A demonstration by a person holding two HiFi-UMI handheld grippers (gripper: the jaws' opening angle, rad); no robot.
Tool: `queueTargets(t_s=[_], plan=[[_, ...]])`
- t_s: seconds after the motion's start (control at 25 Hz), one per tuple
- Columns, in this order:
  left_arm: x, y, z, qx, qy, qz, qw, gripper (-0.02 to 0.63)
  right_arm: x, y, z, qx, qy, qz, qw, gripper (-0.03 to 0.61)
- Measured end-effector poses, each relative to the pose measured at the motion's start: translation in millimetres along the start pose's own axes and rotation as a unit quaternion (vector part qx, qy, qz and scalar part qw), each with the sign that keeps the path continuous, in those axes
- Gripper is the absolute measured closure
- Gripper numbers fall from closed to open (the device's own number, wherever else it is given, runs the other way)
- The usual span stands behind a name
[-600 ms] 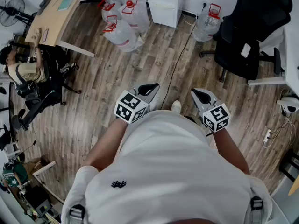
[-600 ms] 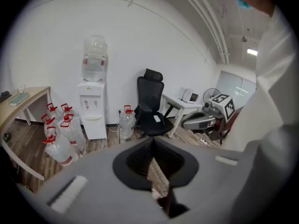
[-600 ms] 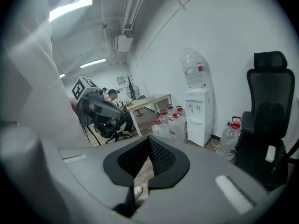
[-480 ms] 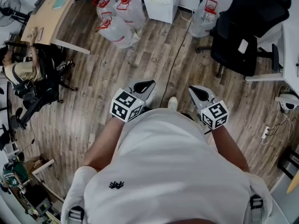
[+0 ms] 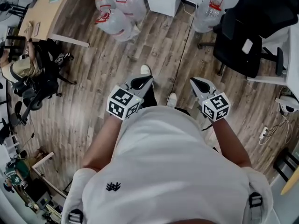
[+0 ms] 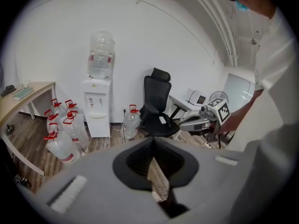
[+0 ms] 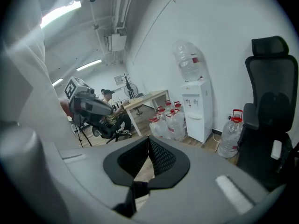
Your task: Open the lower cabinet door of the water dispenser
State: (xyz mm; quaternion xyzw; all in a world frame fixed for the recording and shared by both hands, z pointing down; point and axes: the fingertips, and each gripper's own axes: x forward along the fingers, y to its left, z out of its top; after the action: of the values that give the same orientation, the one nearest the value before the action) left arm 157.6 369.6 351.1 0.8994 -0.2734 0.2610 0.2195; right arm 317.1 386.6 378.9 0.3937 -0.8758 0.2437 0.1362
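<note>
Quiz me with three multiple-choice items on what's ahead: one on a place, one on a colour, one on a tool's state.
1. The lone clear plastic water jug stands: A between the white water dispenser and the black office chair; B on that chair's seat; C on a shelf.
2. The jugs' caps are: A blue; B red; C green.
3. The right tool has its jaws: A wide apart; B clamped on a jug handle; C shut, empty.
Answers: A, the left gripper view shows it flanked by both; B, every cap shows red; C, the right gripper view shows them meeting with nothing between.
</note>
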Motion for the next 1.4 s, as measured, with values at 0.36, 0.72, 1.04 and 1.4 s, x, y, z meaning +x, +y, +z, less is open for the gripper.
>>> queueTargets(t_s=[0.36,0.72,1.04,1.4], plan=[[21.7,104.5,47.3,0.002,-0.021,-0.035,0.9991,0.558,85.6,-44.4,49.0,0.016,0.020,-0.046,0.999,0.543],[35.3,218.1,69.9,0.019,-0.022,-0.058,0.9979,0.558,196.4,-98.4,90.0,0.007,0.046,-0.090,0.995,0.543],[71.3,276.3,82.5,-0.037,-0.026,-0.030,0.9985,0.558,279.3,-194.3,95.3,-0.022,0.117,-0.075,0.990,0.517],[152.2,336.2,118.6,-0.085,-0.024,0.012,0.9960,0.558,427.3,-351.6,64.0,-0.021,0.202,-0.051,0.978,0.500]])
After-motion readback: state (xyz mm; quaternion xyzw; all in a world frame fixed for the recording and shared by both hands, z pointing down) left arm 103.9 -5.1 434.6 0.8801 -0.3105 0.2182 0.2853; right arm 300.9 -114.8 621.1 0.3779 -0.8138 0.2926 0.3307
